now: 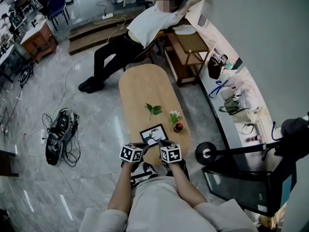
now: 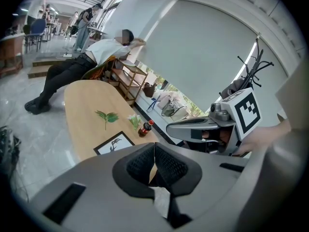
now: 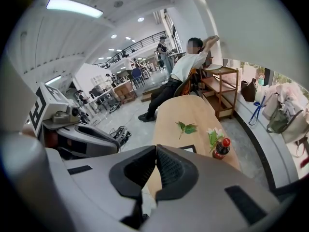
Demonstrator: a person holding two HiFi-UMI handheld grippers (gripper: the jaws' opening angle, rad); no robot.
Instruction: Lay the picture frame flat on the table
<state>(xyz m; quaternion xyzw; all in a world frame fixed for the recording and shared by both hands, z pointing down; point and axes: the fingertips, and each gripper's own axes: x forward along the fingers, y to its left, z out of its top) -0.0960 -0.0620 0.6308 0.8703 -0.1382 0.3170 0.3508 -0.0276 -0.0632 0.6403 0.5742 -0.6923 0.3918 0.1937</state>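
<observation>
The picture frame (image 1: 153, 135) lies flat on the wooden table (image 1: 145, 88), face up, near the table's near end; its dark border surrounds a white picture with a dark figure. Farther along the table from the frame rests a green leafy sprig (image 1: 153, 109); toward the table's right edge stand a small bunch of flowers (image 1: 175, 116) and, just beside it, a small dark bottle (image 1: 178, 127) with a red cap. The left gripper (image 2: 154, 151) hangs over the table's near end, its jaws clenched together with nothing between them; the right gripper (image 3: 155, 153) hangs alongside it, also over the near end, jaws pressed together and empty. Neither gripper touches the frame. Beyond the table's far end a person (image 1: 130, 37) leans back on a seat; a wooden shelf (image 1: 186, 54) stands beside that end.
</observation>
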